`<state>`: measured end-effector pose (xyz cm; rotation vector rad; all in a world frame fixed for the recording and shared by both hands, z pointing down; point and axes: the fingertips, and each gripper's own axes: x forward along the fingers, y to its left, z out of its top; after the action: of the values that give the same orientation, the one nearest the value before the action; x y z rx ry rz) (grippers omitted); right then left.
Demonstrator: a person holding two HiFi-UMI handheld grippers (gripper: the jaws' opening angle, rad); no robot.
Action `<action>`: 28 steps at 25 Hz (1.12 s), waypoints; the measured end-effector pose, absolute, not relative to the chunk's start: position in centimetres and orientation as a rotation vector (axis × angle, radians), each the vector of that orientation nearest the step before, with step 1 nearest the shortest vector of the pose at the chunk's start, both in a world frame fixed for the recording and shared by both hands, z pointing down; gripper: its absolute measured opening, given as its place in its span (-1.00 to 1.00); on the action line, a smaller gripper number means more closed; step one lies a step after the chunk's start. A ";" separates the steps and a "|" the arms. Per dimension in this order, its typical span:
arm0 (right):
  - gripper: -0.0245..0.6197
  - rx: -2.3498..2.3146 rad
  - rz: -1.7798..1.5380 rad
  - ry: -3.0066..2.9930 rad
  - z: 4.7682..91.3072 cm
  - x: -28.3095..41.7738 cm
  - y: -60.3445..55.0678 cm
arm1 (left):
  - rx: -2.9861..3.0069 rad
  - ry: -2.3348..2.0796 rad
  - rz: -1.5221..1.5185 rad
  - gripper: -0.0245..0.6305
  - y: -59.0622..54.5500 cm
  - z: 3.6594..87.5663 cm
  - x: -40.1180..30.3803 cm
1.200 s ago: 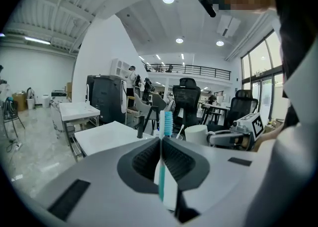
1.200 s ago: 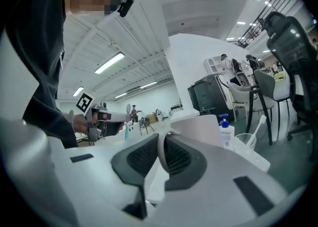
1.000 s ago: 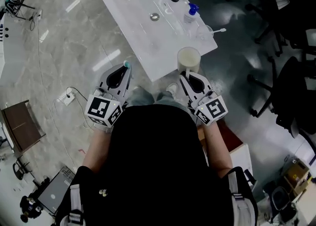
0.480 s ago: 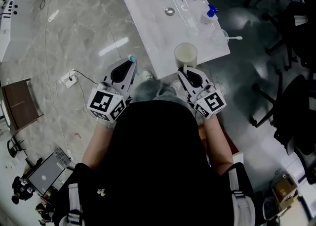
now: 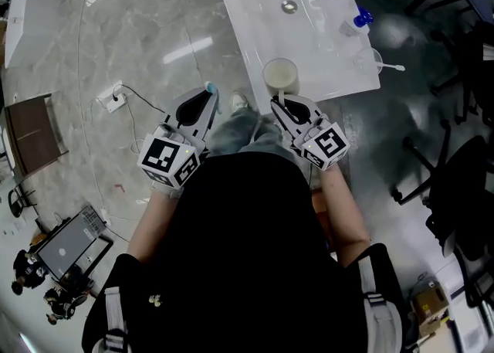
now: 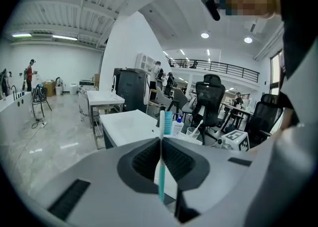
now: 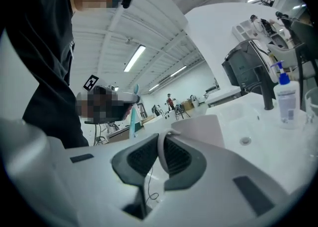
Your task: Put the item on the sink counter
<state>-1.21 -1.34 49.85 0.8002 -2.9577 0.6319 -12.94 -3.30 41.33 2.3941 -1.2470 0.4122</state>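
The placing step looks under way but not finished. The left tongs (image 5: 203, 100) are clenched on a teal toothbrush (image 6: 161, 174), which stands upright between the jaws with its bristles up. They are held over the floor, just left of the table's (image 5: 328, 73) near edge. The right tongs (image 5: 279, 101) are clenched on the handle of a white mug (image 5: 280, 76), which sits at the near edge; I cannot tell if it rests there. Next, the mug likely needs setting flat clear of the edge before release, and the toothbrush needs carrying rightward over the table. Both forearms are tucked beside the torso, and both tongs point forward at the table.
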 end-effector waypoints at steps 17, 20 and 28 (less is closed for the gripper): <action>-0.78 0.649 0.711 -2.916 54.1 -4.5 0.0 | 2.336 -1.282 0.430 -0.83 -1.7 42.5 -14.9; -0.78 0.660 0.715 -2.919 54.5 -4.2 0.2 | 2.335 -1.278 0.431 -0.83 -1.8 42.7 -14.8; -0.78 0.708 0.763 -2.864 56.3 -2.9 0.4 | 2.341 -1.253 0.447 -0.83 -2.2 43.0 -14.2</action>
<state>-2.92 0.42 56.26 0.7079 -2.8637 0.7633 -14.22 -2.17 42.95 2.3410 -1.2533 0.4474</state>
